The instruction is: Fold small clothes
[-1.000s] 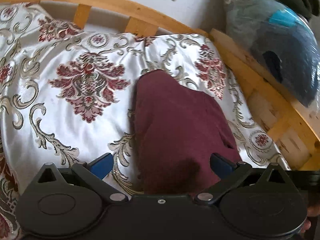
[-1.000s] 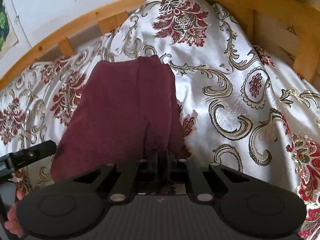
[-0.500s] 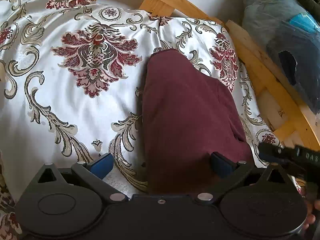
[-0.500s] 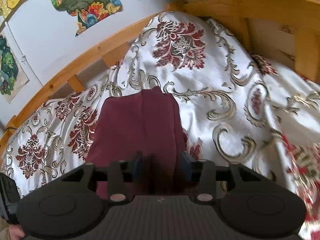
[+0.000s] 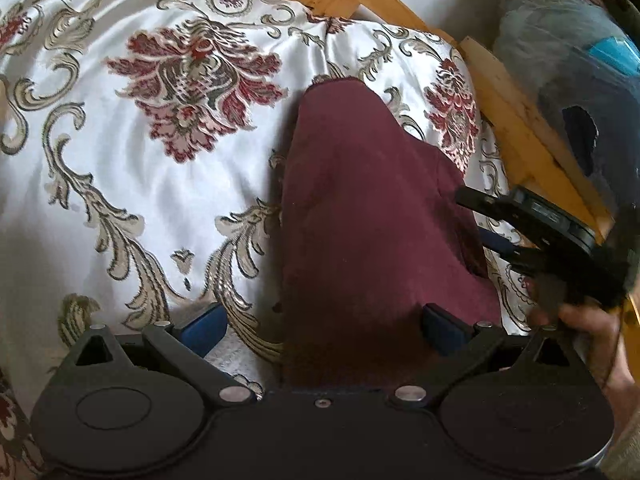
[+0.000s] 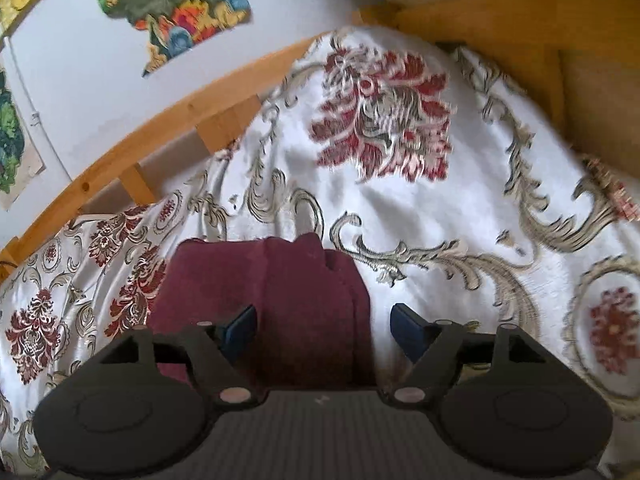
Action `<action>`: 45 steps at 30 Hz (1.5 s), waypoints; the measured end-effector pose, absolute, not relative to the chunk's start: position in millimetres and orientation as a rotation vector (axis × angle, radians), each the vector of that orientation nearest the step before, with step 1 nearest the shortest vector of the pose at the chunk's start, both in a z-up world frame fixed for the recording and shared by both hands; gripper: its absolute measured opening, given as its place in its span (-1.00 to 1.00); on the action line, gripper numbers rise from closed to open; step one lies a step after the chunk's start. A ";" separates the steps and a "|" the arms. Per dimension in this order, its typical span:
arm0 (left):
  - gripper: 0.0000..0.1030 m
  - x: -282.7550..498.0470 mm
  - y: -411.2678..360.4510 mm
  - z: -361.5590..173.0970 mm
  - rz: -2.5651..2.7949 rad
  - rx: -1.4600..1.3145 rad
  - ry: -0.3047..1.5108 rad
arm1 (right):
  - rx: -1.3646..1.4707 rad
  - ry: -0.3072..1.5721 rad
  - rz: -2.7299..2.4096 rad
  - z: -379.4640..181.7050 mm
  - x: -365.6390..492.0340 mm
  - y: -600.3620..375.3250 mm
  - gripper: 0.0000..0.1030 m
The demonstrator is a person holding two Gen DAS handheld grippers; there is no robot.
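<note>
A dark maroon garment (image 5: 372, 216) lies folded into a long strip on the white floral bedspread (image 5: 132, 168). My left gripper (image 5: 322, 326) is open, its blue pads wide apart over the garment's near end, holding nothing. The garment also shows in the right wrist view (image 6: 288, 292). My right gripper (image 6: 324, 328) is open above the garment's near right edge, its blue pads apart and empty. The right gripper also shows in the left wrist view (image 5: 520, 232), held by a hand at the garment's right side.
A wooden bed rail (image 5: 520, 128) runs along the right side and another wooden rail (image 6: 168, 128) along the back. A plastic-wrapped bundle of dark fabric (image 5: 580, 72) lies beyond the right rail. Colourful pictures (image 6: 168, 4) hang on the wall.
My right gripper has opened and let go of the garment, then lifted back. The left gripper has stayed open and moved a little closer over the garment.
</note>
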State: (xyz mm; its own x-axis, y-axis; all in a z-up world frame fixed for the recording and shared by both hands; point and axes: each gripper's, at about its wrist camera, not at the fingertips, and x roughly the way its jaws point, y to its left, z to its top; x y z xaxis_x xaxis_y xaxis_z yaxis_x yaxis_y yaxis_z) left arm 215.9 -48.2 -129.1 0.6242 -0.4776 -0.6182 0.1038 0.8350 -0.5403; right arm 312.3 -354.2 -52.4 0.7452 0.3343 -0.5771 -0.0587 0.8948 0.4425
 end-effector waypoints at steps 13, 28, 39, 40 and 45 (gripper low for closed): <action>0.62 226.9 -56.3 -142.0 -0.482 -0.570 0.911 | 0.391 0.767 0.198 -57.9 314.7 -342.7 -0.51; 0.08 210.7 -83.1 -110.6 -0.404 -0.312 0.840 | 0.229 0.630 0.158 -7.5 277.2 -308.8 -0.70; 0.07 241.0 -76.5 -43.5 -0.403 -0.052 0.704 | 0.134 0.351 0.155 42.5 275.3 -273.7 -0.71; 0.07 252.0 -71.2 -35.1 -0.397 -0.040 0.700 | 0.139 0.335 0.164 46.9 283.2 -267.9 -0.71; 0.08 288.1 -41.5 -23.8 -0.370 -0.010 0.700 | 0.171 0.332 0.231 50.7 330.2 -238.9 -0.71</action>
